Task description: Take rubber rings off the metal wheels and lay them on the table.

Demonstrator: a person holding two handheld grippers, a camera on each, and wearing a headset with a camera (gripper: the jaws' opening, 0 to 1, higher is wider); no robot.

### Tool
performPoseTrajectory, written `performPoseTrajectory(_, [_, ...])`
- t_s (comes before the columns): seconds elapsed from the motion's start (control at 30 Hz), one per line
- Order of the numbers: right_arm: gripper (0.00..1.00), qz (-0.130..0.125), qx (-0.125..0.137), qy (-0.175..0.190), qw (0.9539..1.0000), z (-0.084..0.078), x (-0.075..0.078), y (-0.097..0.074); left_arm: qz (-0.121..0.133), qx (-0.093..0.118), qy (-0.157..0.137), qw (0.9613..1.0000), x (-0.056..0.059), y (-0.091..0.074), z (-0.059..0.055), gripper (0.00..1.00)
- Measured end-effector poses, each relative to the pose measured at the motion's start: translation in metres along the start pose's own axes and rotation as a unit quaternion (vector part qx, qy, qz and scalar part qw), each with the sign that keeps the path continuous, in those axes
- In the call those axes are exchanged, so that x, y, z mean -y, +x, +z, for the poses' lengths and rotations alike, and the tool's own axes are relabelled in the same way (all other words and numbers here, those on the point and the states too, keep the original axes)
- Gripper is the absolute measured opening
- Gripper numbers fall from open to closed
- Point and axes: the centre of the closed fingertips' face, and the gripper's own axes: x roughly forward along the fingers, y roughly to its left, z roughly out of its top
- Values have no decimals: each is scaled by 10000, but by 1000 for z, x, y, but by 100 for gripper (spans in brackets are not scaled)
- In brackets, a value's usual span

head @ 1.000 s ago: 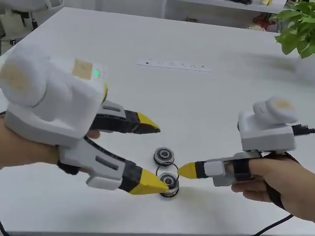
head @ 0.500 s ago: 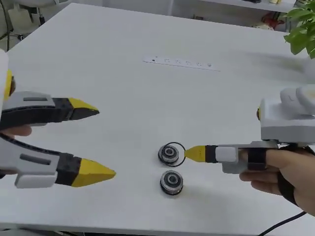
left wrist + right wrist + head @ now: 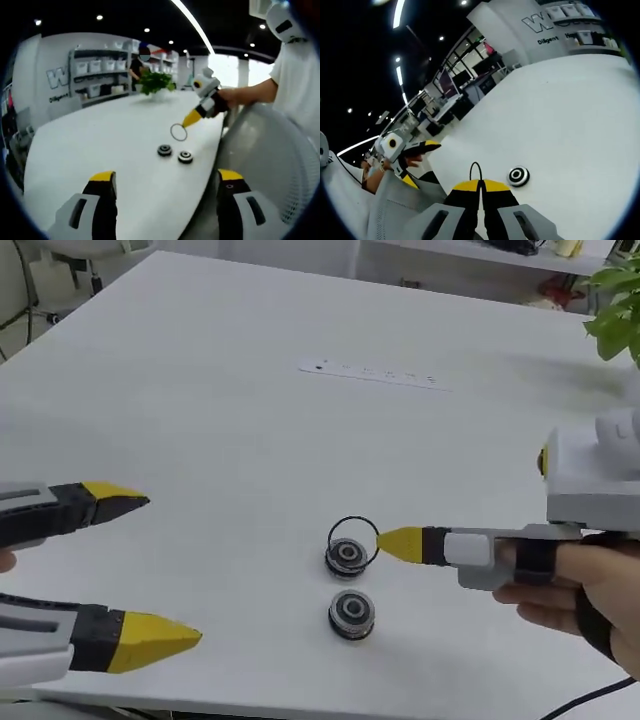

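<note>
"What sits at the left edge of the head view?"

"The left gripper, low in the lower left corner. Its two yellow-tipped jaws stand wide apart with nothing between them. Its own view shows the same gap, with the white table stretching ahead."

"And in the middle?"

"Two metal wheels lie flat on the table near its front edge, just beside each other. One wheel is farther up the frame and the other wheel is right below it. Whether either carries a ring I cannot tell."

"Where is the rubber ring?"

"The thin black ring stands upright, pinched at its right side by the right gripper. In the head view it overlaps the upper wheel. In the left gripper view the ring hangs in the air, clear of both wheels."

"So the right gripper is closed?"

"Yes, its jaws are pressed together on the ring, which pokes up from the tips in the right gripper view. A hand holds it at the right edge."

"Anything beyond?"

"A power strip at upper centre and plant leaves at upper right."
</note>
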Motion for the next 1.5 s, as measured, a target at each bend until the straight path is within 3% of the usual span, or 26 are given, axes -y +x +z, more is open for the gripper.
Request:
performPoseTrajectory(0.3, [0, 177, -338, -118, 9992, -14, -11, 11, -26, -32, -108, 9999, 7, 3, -5, 89])
performPoseTrajectory(0.63, [0, 213, -537, -304, 9979, -15, -18, 22, -72, 31, -141, 9999, 10, 4, -3, 92])
performPoseTrajectory(0.97, [0, 373, -804, -471, 9950, -15, -28, 43, -64, -27, -122, 9999, 12, 4, -4, 92])
performPoseTrajectory(1.17, [0, 400, -1125, -769, 9899, -22, -30, 57, -71, -59, -145, 9999, 13, 4, -5, 91])
performPoseTrajectory(1.5, [0, 62, -1806, -1375, 9739, -47, -9, 76, -149, -168, -117, 9997, 16, 5, -8, 89])
